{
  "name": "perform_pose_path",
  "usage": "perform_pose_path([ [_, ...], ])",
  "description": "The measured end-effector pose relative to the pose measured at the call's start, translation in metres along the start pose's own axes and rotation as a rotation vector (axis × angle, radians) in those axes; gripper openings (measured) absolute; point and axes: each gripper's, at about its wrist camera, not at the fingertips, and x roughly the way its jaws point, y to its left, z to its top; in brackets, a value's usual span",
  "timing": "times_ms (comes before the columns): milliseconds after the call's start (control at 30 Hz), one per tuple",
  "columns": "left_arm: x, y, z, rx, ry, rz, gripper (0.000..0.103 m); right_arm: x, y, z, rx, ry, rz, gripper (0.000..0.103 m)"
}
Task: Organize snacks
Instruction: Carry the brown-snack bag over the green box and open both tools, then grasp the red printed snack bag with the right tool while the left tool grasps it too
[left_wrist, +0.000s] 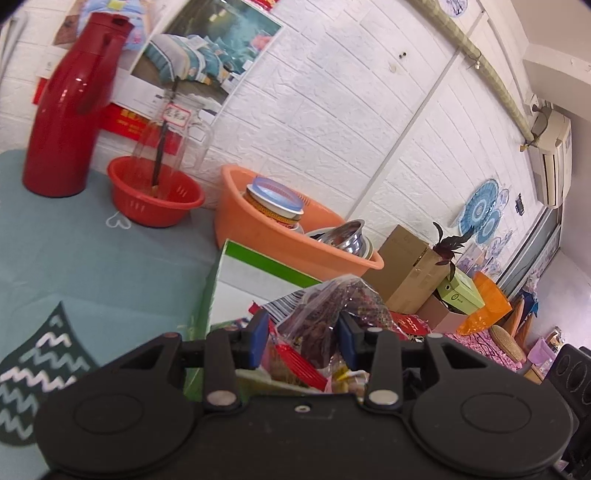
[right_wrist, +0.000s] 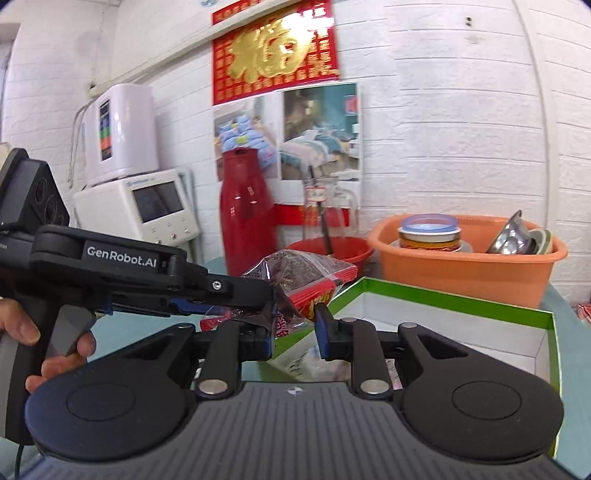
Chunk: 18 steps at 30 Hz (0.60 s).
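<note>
My left gripper (left_wrist: 303, 341) is shut on a clear snack bag (left_wrist: 332, 314) of dark dried pieces with a red strip, and holds it over the green-edged box (left_wrist: 258, 264). More snack packets (left_wrist: 295, 365) lie in the box under it. In the right wrist view the same bag (right_wrist: 299, 277) hangs above the box (right_wrist: 443, 299), pinched by the left gripper (right_wrist: 271, 295) coming in from the left. My right gripper (right_wrist: 295, 336) sits just below the bag with its jaws apart and nothing between them.
An orange basin (left_wrist: 258, 229) with a lidded tin and steel bowls stands behind the box. A red colander (left_wrist: 155, 199), a glass jug and a red thermos (left_wrist: 70, 103) stand against the brick wall. Cardboard boxes (left_wrist: 410, 269) lie beyond the table's right edge.
</note>
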Motion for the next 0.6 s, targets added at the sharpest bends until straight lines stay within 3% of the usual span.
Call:
perform_pose_path([
  [100, 0.021, 0.000, 0.002, 0.016, -0.015, 0.020, 0.080, 0.012, -0.015, -0.004, 0.007, -0.023, -0.027, 0.043],
  [133, 0.025, 0.001, 0.001, 0.029, -0.031, 0.046, 0.103, 0.016, -0.018, -0.007, 0.001, -0.025, -0.050, 0.048],
  [167, 0.028, 0.001, 0.000, 0.037, -0.037, 0.078, 0.103, 0.021, -0.021, -0.011, -0.011, -0.017, -0.086, 0.066],
  [200, 0.030, 0.001, -0.002, 0.046, -0.045, 0.127, 0.103, 0.026, -0.024, -0.015, -0.025, 0.009, -0.115, 0.096],
  [233, 0.029, 0.001, -0.005, 0.059, -0.053, 0.160, 0.103, 0.028, -0.026, -0.018, -0.030, 0.032, -0.134, 0.103],
  [333, 0.027, 0.005, -0.011, 0.103, -0.029, 0.171, 0.103, 0.021, -0.033, -0.021, 0.017, 0.025, -0.117, 0.103],
  [600, -0.004, 0.001, -0.012, 0.075, -0.020, 0.190, 0.103, -0.006, -0.017, -0.018, -0.006, 0.033, -0.118, 0.103],
])
